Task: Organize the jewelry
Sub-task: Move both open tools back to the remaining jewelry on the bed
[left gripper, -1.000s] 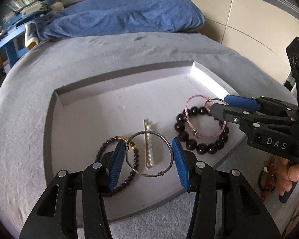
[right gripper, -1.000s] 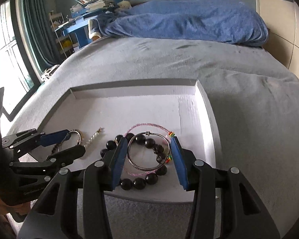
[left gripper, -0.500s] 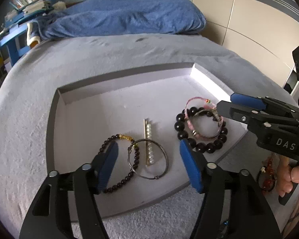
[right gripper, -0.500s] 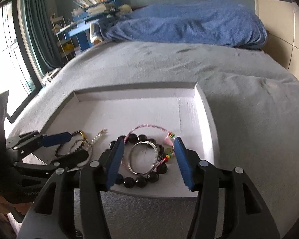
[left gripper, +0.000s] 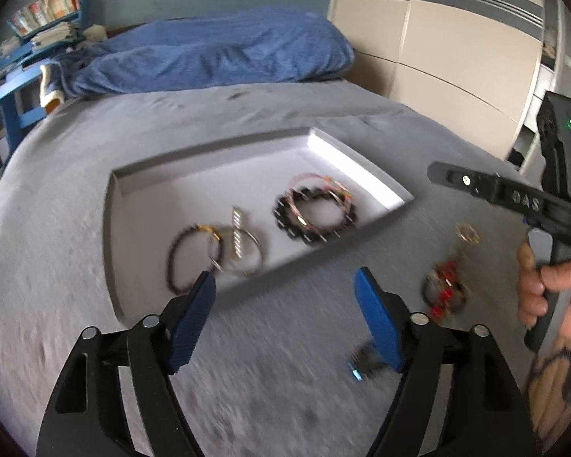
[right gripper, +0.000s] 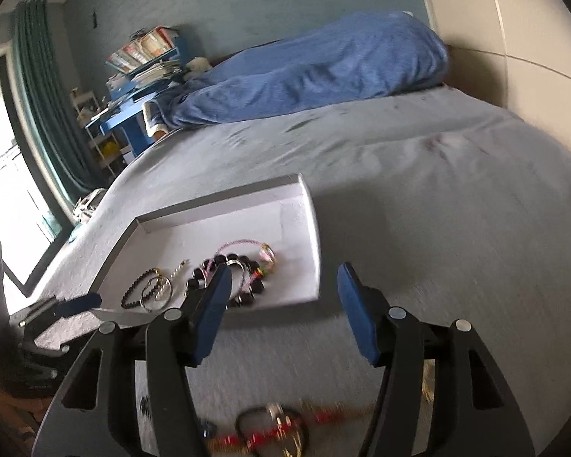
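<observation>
A shallow white tray (left gripper: 358, 167) lies on the grey bed and also shows in the right wrist view (right gripper: 312, 224). In it lie a small dark bead bracelet (left gripper: 177, 259), a silver bangle (left gripper: 243, 262) over a pearl bar (left gripper: 236, 240), and a large black bead bracelet (left gripper: 316, 224) with a pink cord and a silver ring on it. My left gripper (left gripper: 283, 316) is open and empty, held above the bedspread in front of the tray. My right gripper (right gripper: 283, 304) is open and empty, off the tray's near right corner. A red and gold piece (left gripper: 445, 289) lies on the bedspread, below the right gripper (right gripper: 270, 434).
A blue blanket (left gripper: 209, 57) is heaped at the far end of the bed. A blue desk with books (right gripper: 141, 72) stands at the left, wardrobe doors (left gripper: 456, 49) at the right. A small dark item with a blue tip (left gripper: 361, 361) lies by my left gripper's right finger.
Both grippers have let go of their silver bangles, which now lie in the tray. Both have pulled back from the tray towards me and stand wide open.
</observation>
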`<action>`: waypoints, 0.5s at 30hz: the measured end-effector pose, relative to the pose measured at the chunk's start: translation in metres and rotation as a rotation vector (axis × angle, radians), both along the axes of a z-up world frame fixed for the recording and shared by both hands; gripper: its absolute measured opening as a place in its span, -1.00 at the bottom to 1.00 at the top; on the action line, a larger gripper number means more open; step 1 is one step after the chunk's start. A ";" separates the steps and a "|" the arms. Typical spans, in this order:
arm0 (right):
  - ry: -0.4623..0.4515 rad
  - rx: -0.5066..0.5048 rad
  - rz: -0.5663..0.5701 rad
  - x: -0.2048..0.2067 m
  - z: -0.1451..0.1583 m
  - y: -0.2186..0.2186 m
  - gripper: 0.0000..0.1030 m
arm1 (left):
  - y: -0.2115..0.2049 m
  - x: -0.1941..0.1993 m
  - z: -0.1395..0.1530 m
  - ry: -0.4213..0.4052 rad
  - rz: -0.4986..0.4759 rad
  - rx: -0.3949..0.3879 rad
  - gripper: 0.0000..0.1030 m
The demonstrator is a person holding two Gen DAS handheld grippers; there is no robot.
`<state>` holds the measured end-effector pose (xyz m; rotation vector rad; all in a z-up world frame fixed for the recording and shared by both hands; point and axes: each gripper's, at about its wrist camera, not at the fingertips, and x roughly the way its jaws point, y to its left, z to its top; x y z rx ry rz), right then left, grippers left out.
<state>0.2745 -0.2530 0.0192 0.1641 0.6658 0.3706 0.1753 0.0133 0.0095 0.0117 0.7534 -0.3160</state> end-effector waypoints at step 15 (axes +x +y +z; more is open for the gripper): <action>0.083 0.003 -0.044 -0.044 -0.025 -0.029 0.18 | -0.035 -0.047 -0.038 0.105 -0.171 0.089 0.31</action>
